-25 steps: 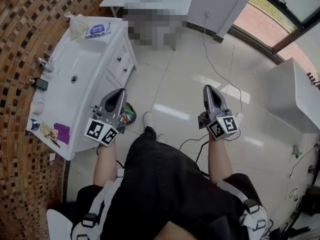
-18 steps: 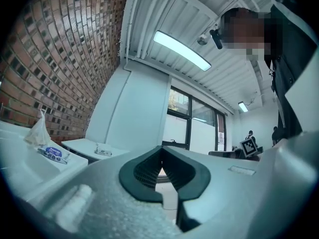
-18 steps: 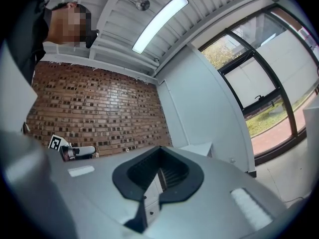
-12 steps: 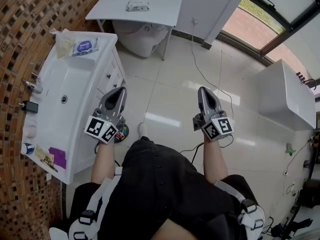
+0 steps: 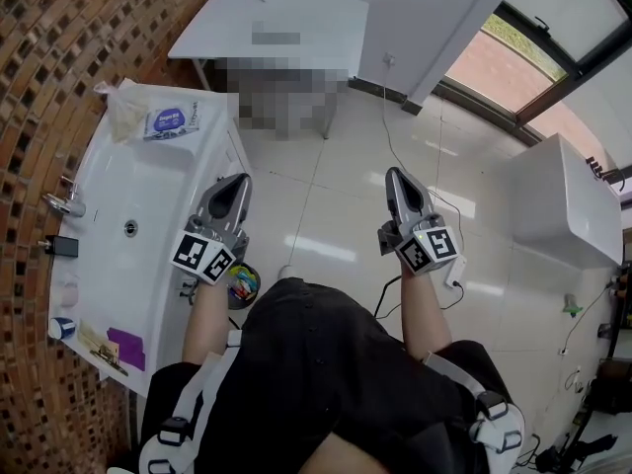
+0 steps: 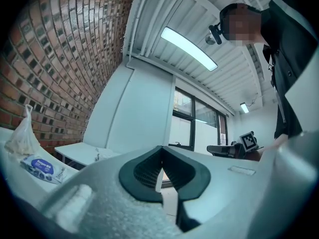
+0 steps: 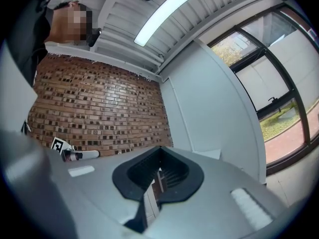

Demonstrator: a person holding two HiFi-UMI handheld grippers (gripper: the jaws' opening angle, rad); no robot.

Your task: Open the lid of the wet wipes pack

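Left gripper (image 5: 235,184) and right gripper (image 5: 396,178) held level side by side, both closed, empty

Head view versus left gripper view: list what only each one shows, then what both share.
Only the head view: the sink basin and its faucet. Only the left gripper view: the ceiling light and the left gripper seen up close, its jaws shut on nothing. Both: the wet wipes pack beside the plastic bag, the brick wall, and the right gripper.
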